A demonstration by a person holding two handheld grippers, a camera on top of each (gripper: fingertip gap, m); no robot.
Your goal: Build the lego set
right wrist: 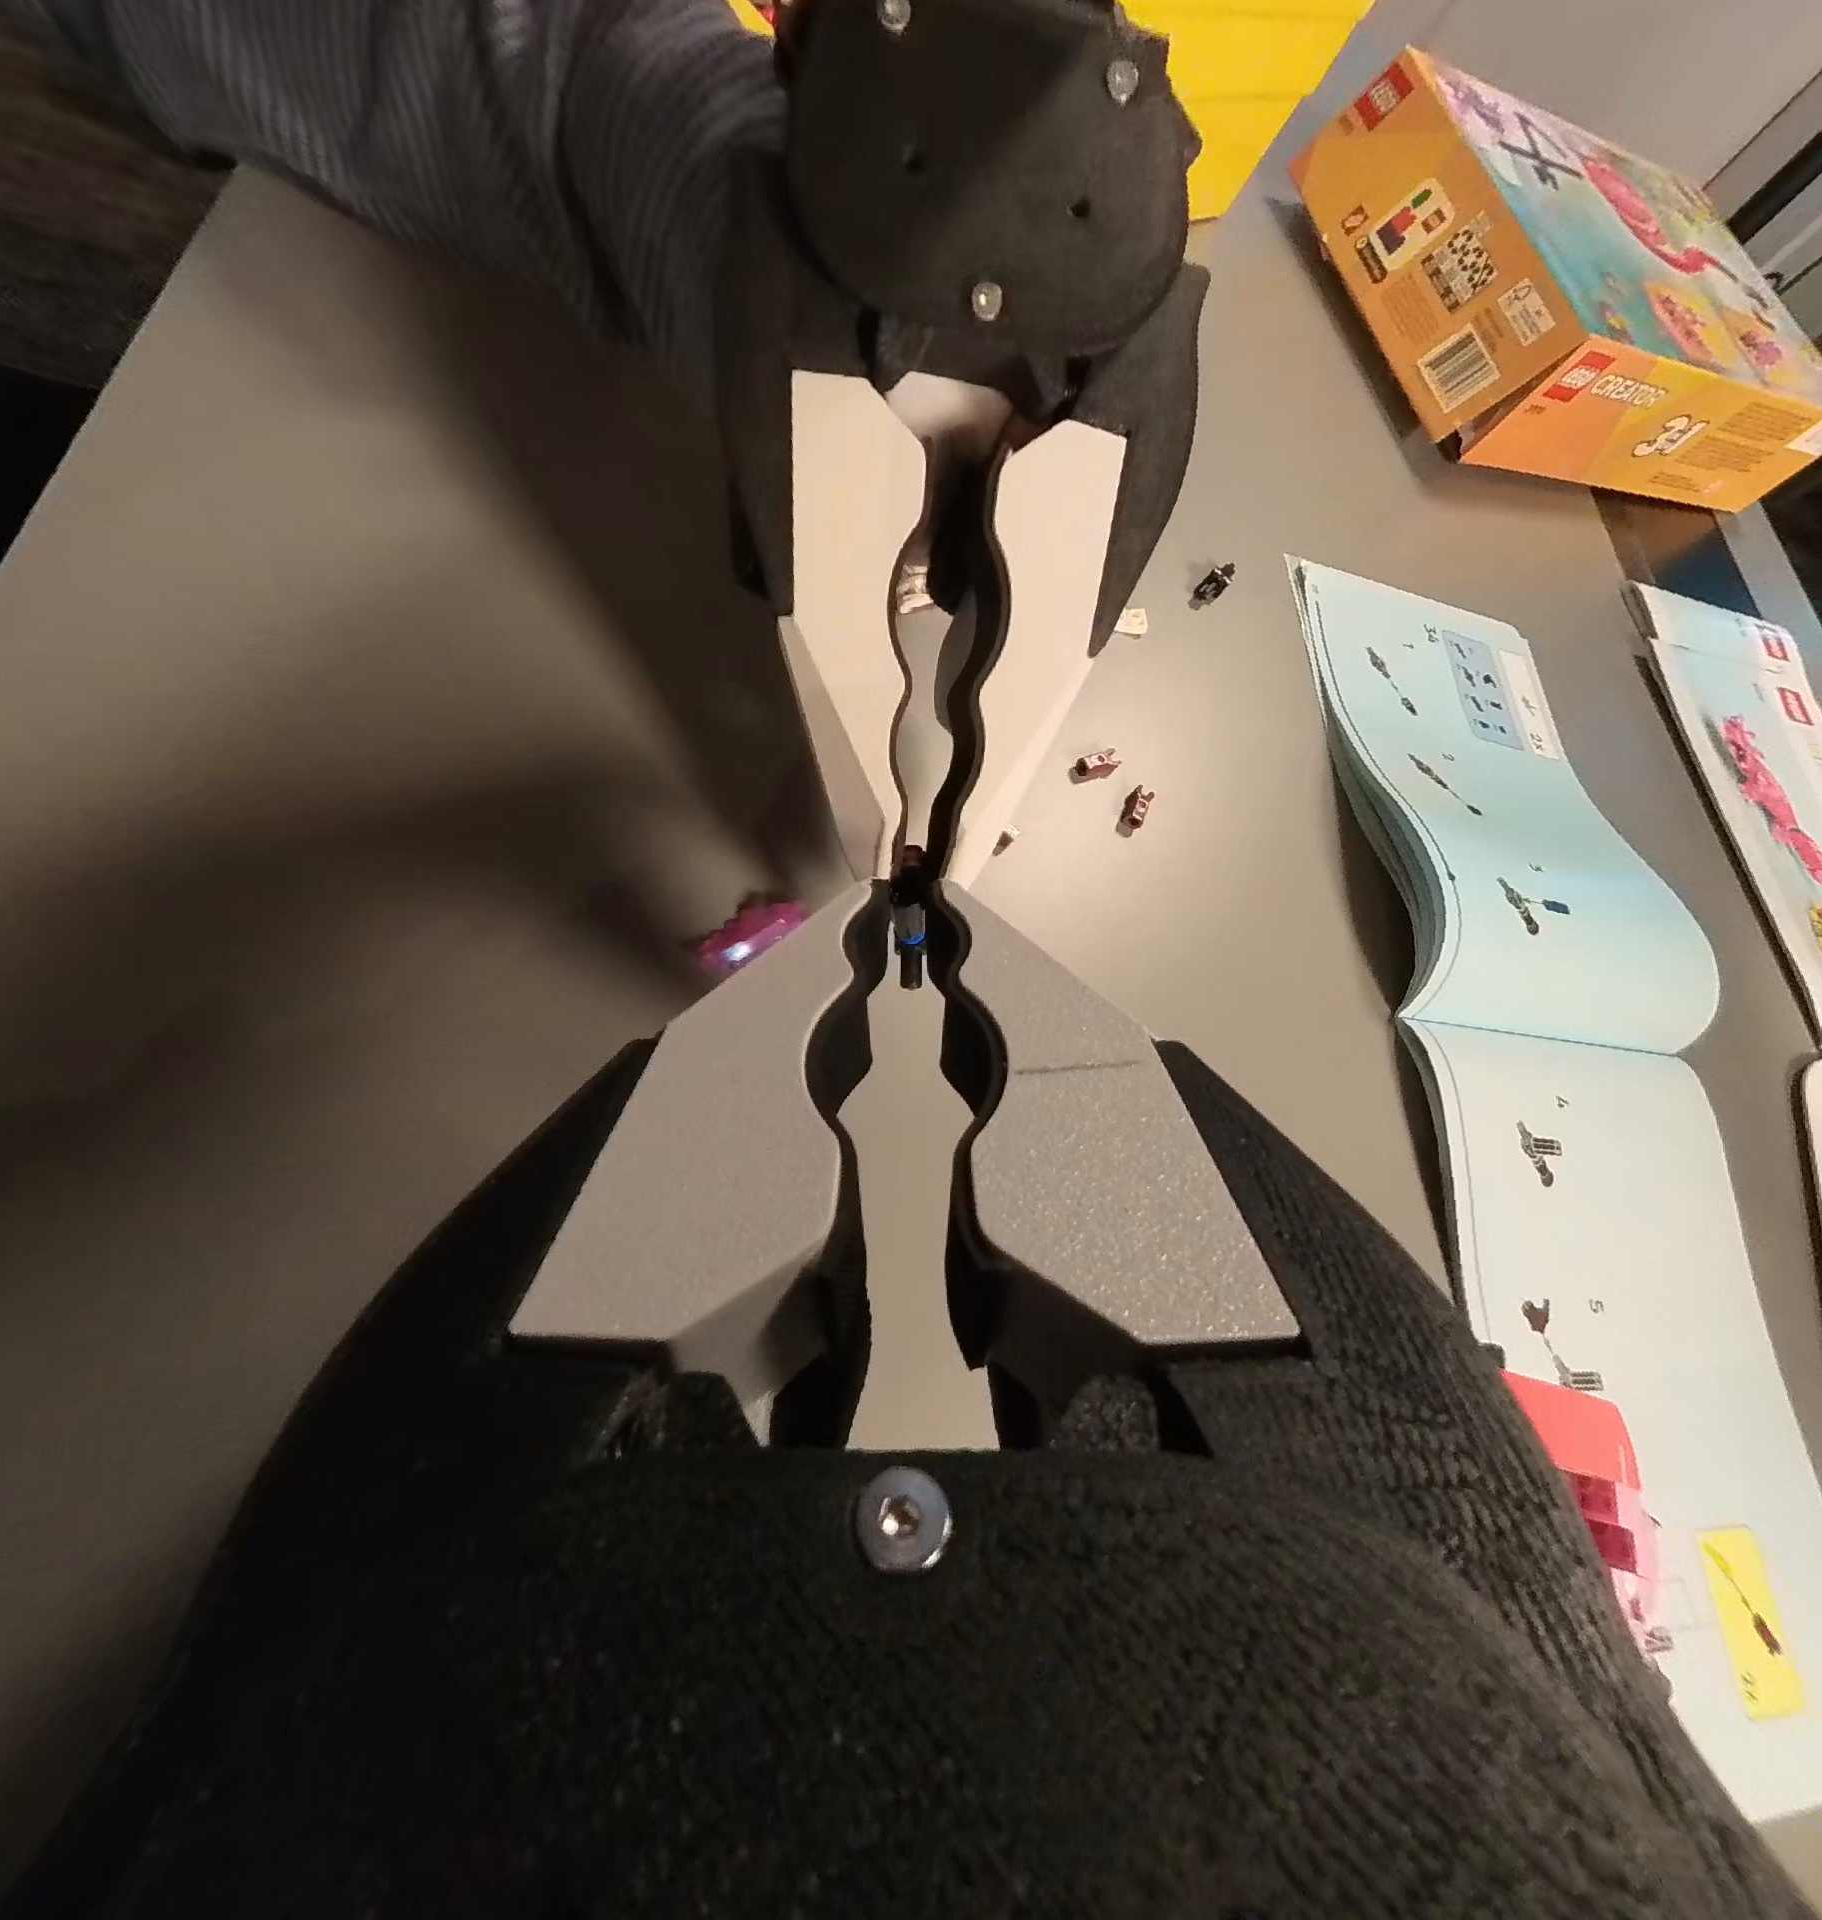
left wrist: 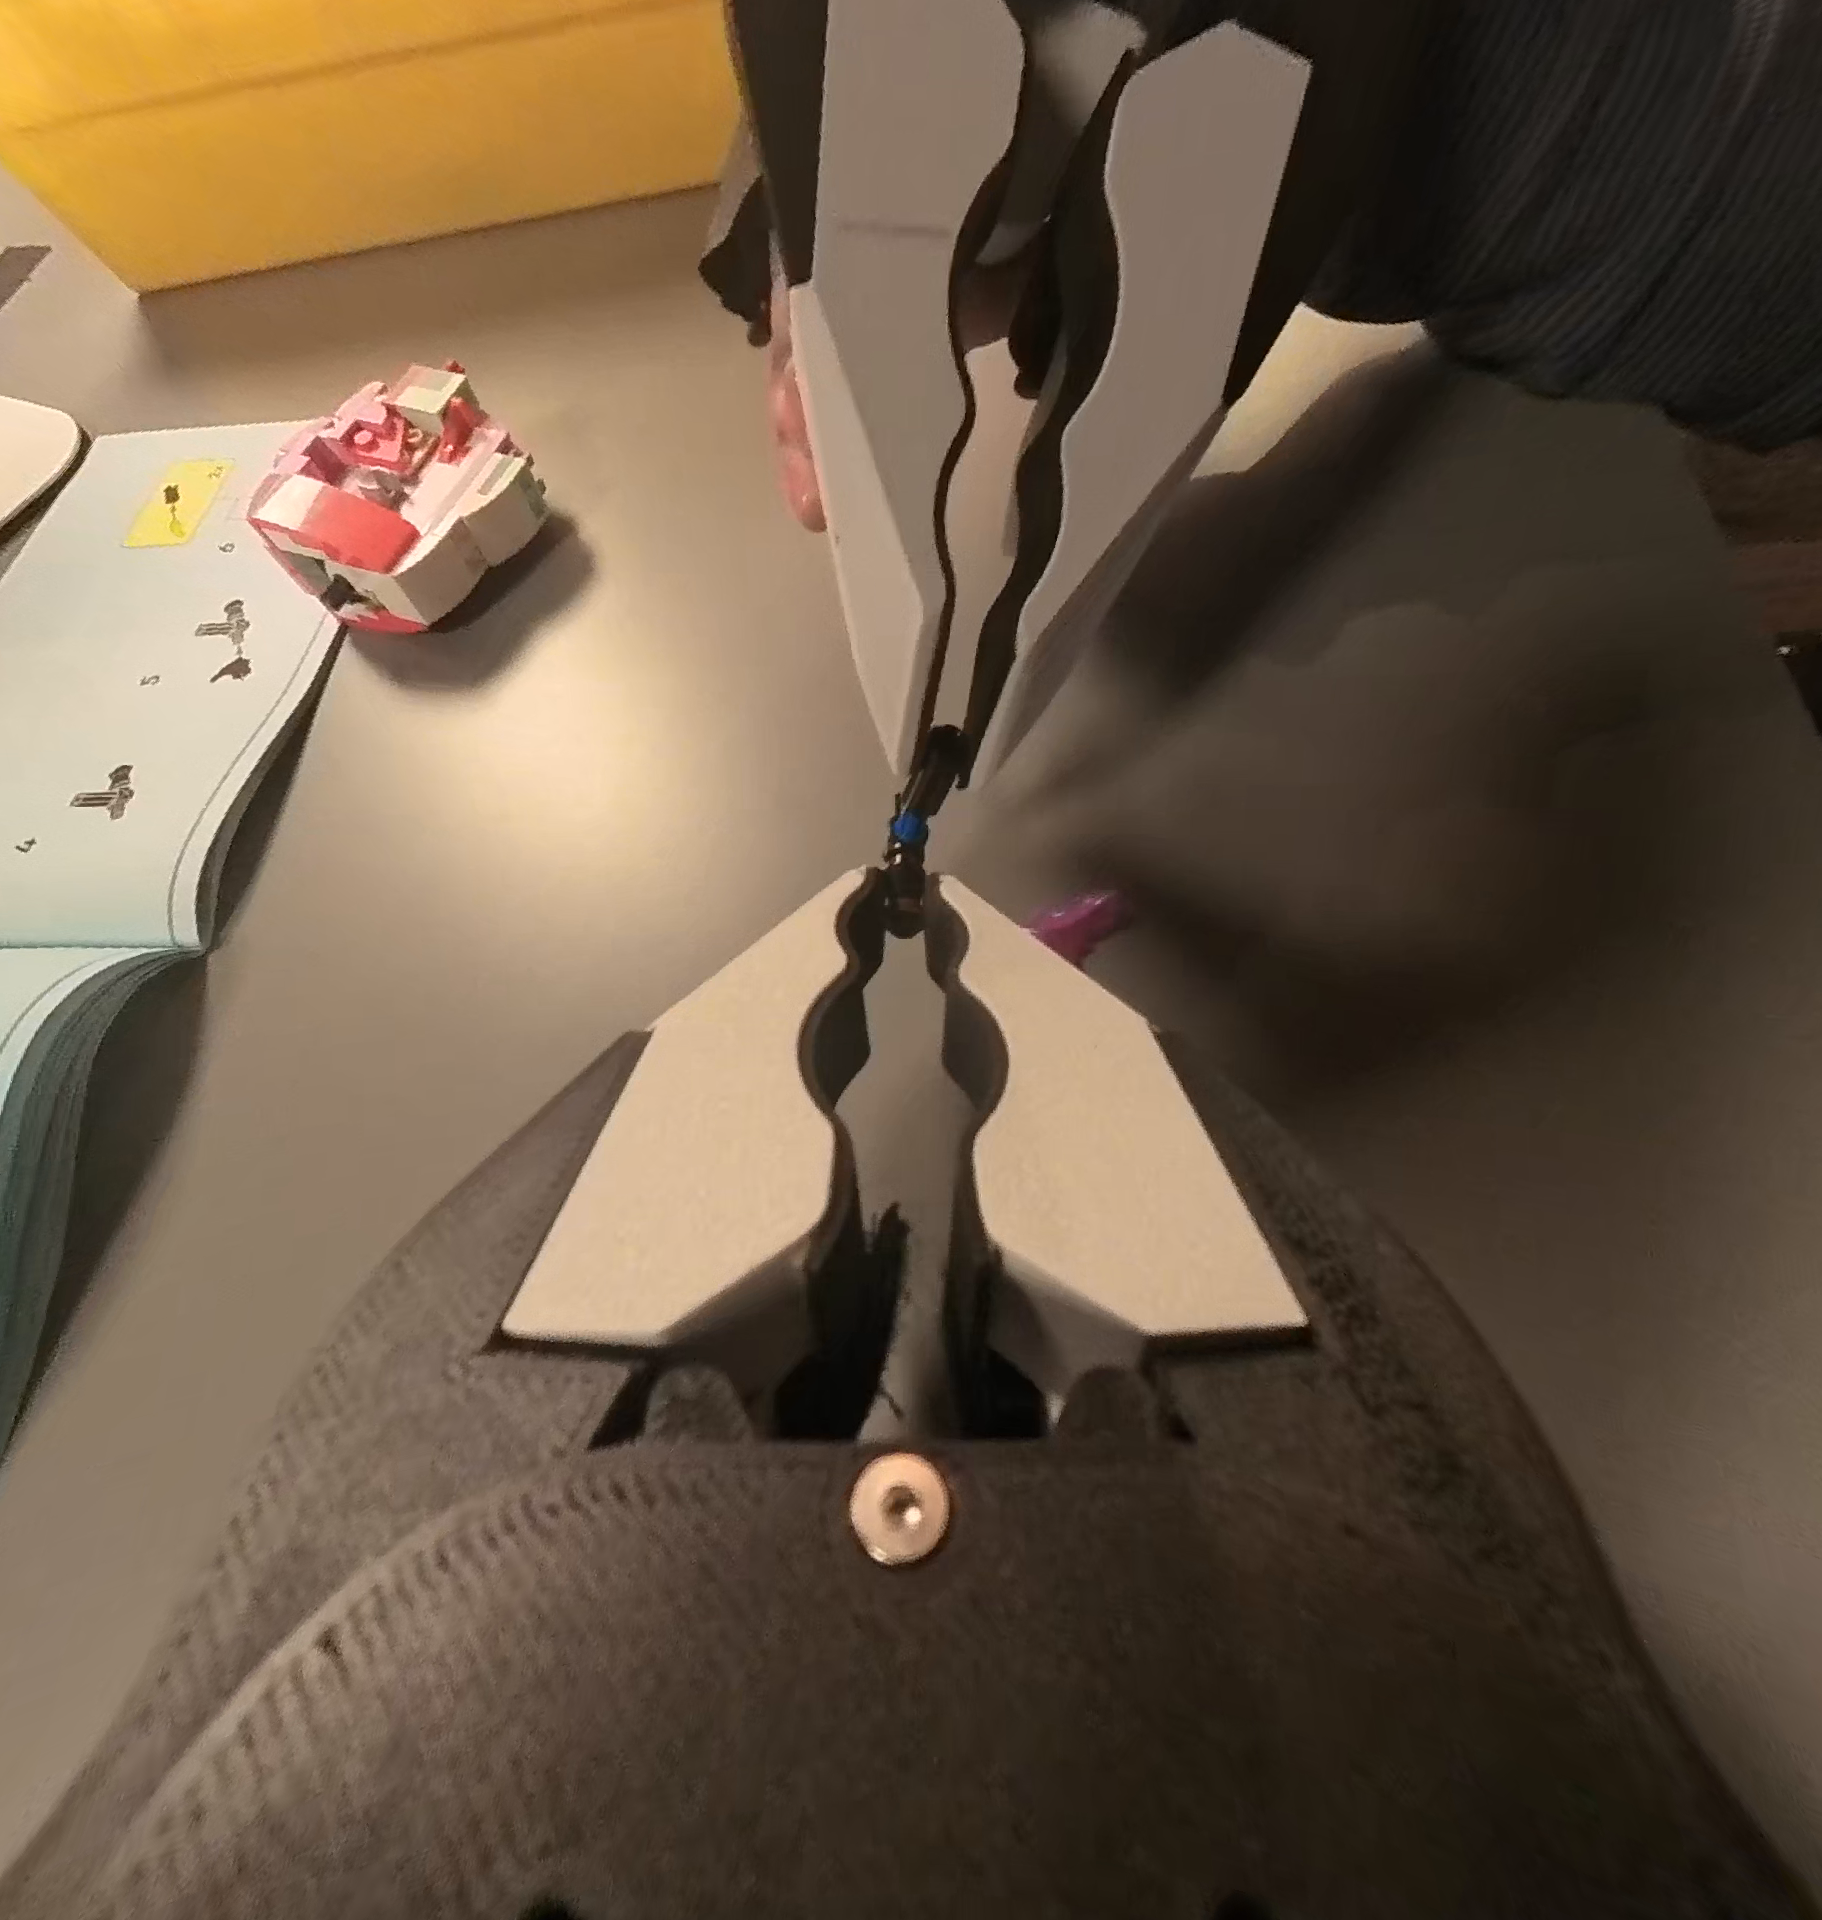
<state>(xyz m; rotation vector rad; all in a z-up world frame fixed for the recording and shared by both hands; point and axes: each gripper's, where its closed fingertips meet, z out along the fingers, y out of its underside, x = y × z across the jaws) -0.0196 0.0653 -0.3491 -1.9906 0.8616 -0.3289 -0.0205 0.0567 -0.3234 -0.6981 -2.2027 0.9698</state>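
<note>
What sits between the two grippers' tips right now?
A slim black pin assembly with a blue band bridges the left gripper and right gripper, clamped at both ends; clearest in the left wrist view.

Left gripper (left wrist: 899,899) and right gripper (right wrist: 907,904) meet tip to tip above table (left wrist: 533,831), both clamped on one small rod piece (left wrist: 912,831) spanning between them. In left wrist view: brick model (left wrist: 398,509) left of grippers, resting partly on open booklet (left wrist: 107,675); bin (left wrist: 367,114) behind it. In right wrist view: box (right wrist: 1551,281) at far right; small loose pieces (right wrist: 1115,779) between grippers and booklet.
</note>
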